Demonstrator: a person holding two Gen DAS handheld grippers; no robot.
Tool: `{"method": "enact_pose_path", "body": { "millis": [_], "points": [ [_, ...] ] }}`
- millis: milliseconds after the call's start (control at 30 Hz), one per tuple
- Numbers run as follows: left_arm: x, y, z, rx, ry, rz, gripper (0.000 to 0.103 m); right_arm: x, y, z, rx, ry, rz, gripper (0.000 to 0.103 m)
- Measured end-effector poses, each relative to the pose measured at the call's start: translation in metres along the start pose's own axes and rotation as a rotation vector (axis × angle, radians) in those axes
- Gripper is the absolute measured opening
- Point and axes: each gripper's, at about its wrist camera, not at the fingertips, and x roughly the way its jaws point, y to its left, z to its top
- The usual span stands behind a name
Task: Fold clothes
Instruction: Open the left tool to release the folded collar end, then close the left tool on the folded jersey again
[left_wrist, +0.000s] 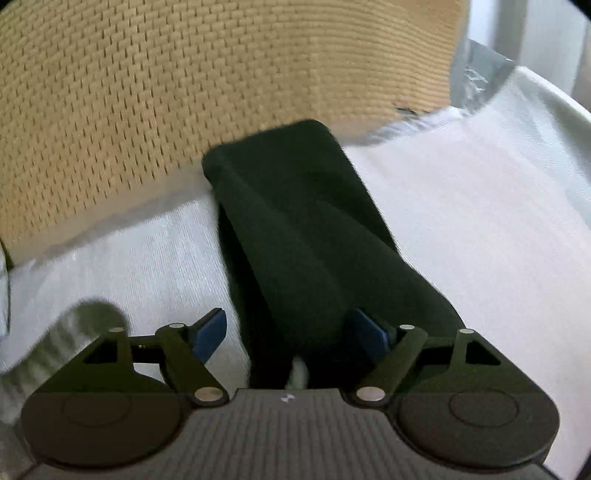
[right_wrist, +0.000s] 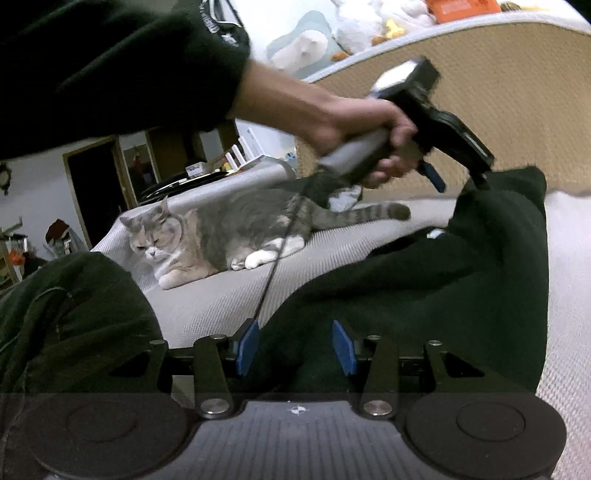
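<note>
A dark green garment (left_wrist: 306, 236) lies as a long folded strip on the white bed sheet (left_wrist: 480, 221). My left gripper (left_wrist: 290, 334) hovers over its near end, open; the cloth runs between the blue pads and brushes the right one. In the right wrist view the same garment (right_wrist: 461, 280) is heaped ahead, and a bunch of it fills the gap between the pads of my right gripper (right_wrist: 295, 347), which is shut on it. A bare hand holds the left gripper (right_wrist: 458, 181) over the garment's far end.
A grey and white cat (right_wrist: 221, 236) lies on the bed to the left, its tail (left_wrist: 85, 325) close to my left gripper. A woven tan headboard (left_wrist: 184, 92) stands behind the garment. The person's dark-trousered knee (right_wrist: 74, 314) rises at the near left.
</note>
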Motion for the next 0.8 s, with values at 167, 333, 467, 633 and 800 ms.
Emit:
{"method": "enact_pose_path", "body": {
  "millis": [167,333,467,633,800],
  "points": [
    [-0.018,-0.010,-0.033,-0.007,0.011,-0.046,0.080,0.000,0.000,0.000,0.015,0.010,-0.009,0.049],
    [-0.021,-0.024,-0.055,0.061,0.077,-0.071,0.080,0.001,-0.004,-0.004,0.044,0.034,-0.031,0.049],
    [-0.023,-0.030,-0.065,0.040,0.068,-0.086,0.080,0.001,-0.006,-0.005,0.059,0.043,-0.045,0.049],
    [-0.021,-0.035,-0.070,0.003,0.059,-0.110,0.061,-0.002,-0.006,-0.007,0.043,0.040,-0.072,0.049],
    [-0.025,-0.036,-0.073,-0.002,0.031,-0.111,0.016,-0.007,-0.004,-0.005,0.024,0.024,-0.132,0.050]
  ]
}}
